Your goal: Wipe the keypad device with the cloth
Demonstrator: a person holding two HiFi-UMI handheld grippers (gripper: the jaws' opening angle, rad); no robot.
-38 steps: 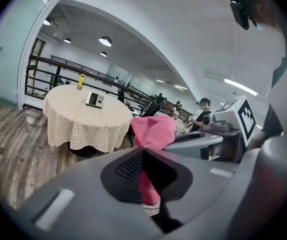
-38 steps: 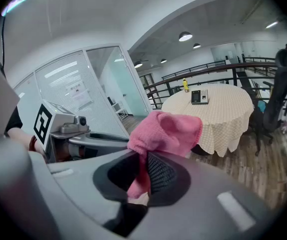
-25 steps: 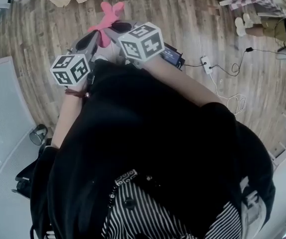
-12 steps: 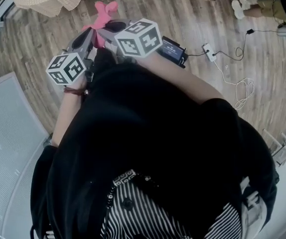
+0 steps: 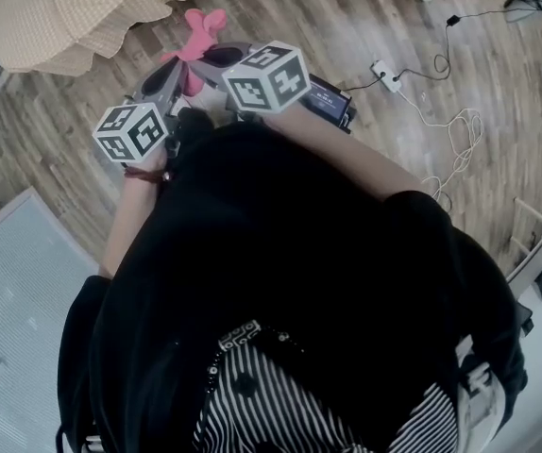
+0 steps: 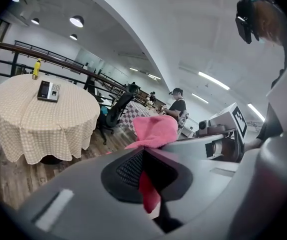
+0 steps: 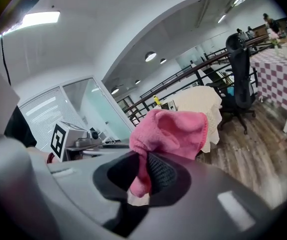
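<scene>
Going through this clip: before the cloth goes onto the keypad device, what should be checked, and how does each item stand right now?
1. Left gripper has the pink cloth: ok, jaws shut on it.
2. Right gripper has the same cloth: ok, jaws shut on it.
3. Keypad device in sight: ok, it lies on the round table.
4. Cloth at the device: not ok, the table stands off across the wooden floor.
5. Yellow bottle clear of the device: ok, it stands apart, nearer the table's far edge.
6. Where the device needs wiping: cannot tell, too small.
</scene>
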